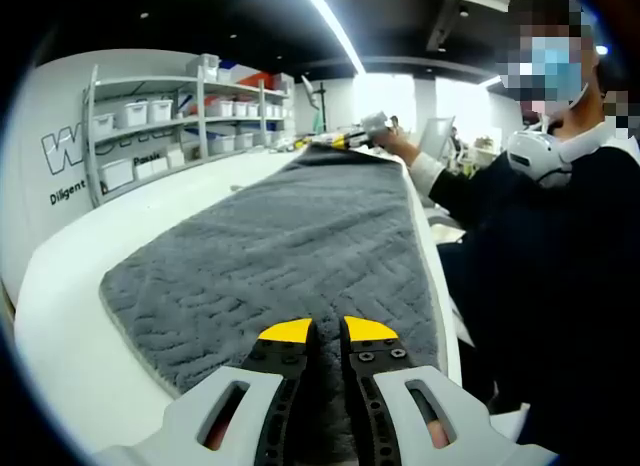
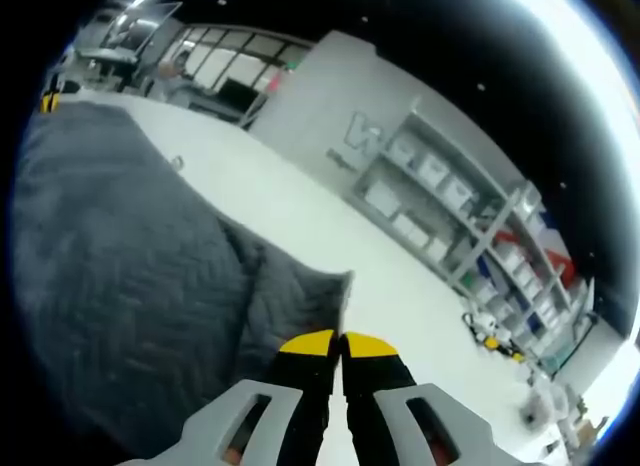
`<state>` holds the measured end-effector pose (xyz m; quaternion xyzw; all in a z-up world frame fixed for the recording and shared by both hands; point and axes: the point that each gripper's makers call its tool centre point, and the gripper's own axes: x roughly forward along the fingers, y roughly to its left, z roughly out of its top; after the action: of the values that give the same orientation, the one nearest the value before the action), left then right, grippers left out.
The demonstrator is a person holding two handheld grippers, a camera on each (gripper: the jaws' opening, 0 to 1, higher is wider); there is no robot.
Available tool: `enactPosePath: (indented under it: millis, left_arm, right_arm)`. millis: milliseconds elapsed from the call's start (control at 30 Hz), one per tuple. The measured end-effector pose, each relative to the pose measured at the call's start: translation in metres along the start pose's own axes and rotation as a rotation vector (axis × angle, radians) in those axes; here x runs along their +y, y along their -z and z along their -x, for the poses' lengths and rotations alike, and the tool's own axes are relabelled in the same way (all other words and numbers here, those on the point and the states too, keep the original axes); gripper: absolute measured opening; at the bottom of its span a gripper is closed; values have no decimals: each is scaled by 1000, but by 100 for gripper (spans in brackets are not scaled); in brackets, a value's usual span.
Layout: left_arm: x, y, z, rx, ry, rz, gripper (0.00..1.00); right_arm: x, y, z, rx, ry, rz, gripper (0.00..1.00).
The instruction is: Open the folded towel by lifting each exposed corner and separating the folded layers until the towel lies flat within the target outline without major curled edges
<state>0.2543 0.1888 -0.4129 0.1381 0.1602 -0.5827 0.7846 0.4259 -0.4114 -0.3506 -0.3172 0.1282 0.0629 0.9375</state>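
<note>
towel (image 1: 290, 246) on table (image 1: 70, 316) | left tongs (image 1: 327, 331) pinching edge | right tongs (image 2: 338, 342) pinching corner

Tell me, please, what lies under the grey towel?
The grey towel lies on a white table, bare along its edges. Whether a target outline sits beneath is hidden by the cloth.
</note>
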Motion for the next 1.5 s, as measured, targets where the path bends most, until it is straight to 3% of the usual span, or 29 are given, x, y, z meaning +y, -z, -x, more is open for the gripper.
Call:
enactPosePath:
  millis: [500,1500]
  left_arm:
    - [-1,0,0,-2,1,2,10]
    - [0,1,1,-10,4,2,10]
  right_arm:
    - [-6,6,-5,15,6,-9,0]
    - [3,14,1,42,32,35,0]
